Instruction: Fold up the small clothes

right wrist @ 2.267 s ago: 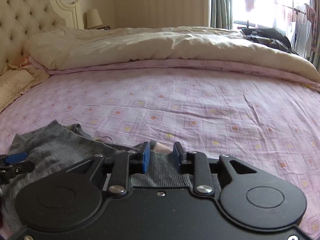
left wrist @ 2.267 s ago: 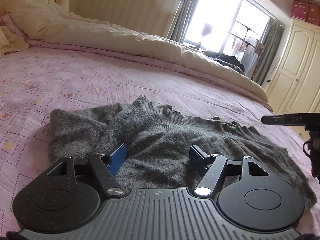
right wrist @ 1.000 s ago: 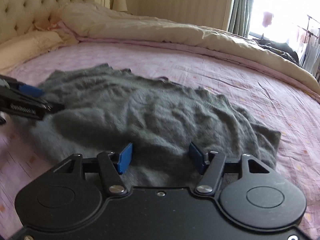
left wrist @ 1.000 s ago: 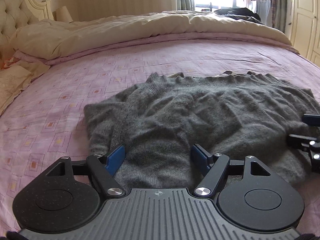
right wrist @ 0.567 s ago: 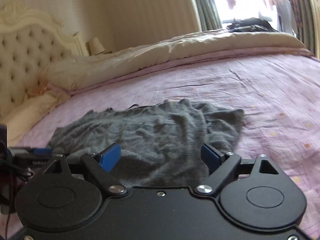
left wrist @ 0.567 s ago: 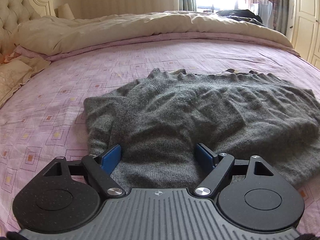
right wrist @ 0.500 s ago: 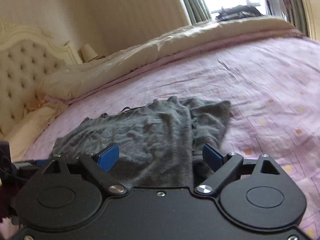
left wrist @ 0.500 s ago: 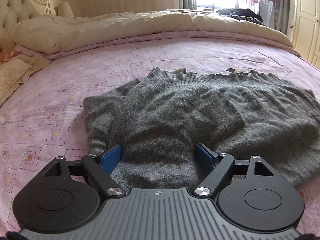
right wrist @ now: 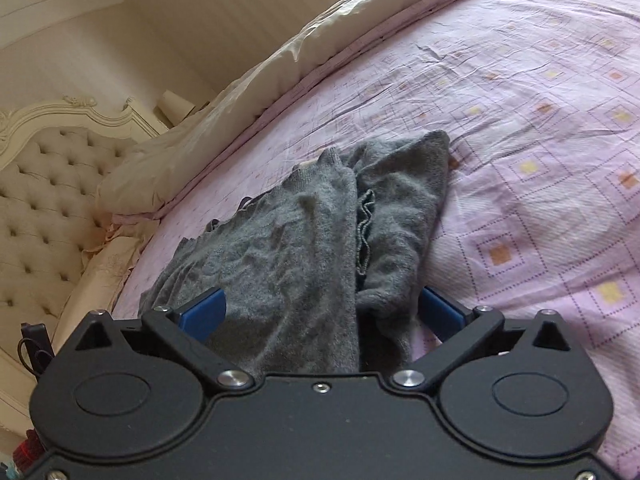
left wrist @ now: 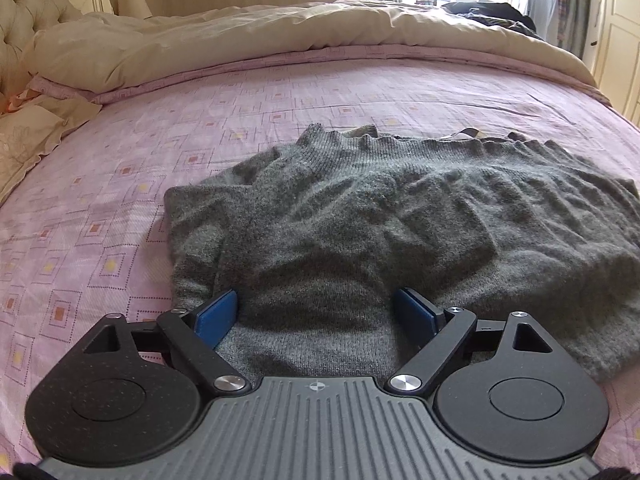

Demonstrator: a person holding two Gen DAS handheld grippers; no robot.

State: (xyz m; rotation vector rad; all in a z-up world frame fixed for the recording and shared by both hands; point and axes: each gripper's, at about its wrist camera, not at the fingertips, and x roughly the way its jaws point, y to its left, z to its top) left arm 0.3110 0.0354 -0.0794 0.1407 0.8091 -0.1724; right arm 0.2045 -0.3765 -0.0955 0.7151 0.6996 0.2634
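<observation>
- The grey sweater [left wrist: 360,232] lies in a rumpled, roughly rectangular heap on the pink patterned sheet [left wrist: 100,208] of the bed. A second ago my right claw [right wrist: 320,312] looked across it from the front; now it has swung round to the sweater's end and rolled over.
- Both claws are letting go. My left claw [left wrist: 316,312] is spreading, blue pads apart with knit lying loose between them. My right claw is spreading to its widest, straddling the folded end without pinching it.
- I judge one fold is laid down and released — the next grip comes from this end.
- Edges: a ribbed hem runs along the far side, and a loose flap [right wrist: 404,184] sticks out at the end near me.
- Room: bare sheet all round, and the cream duvet [left wrist: 280,36] sits well back — plenty of space to fold.
</observation>
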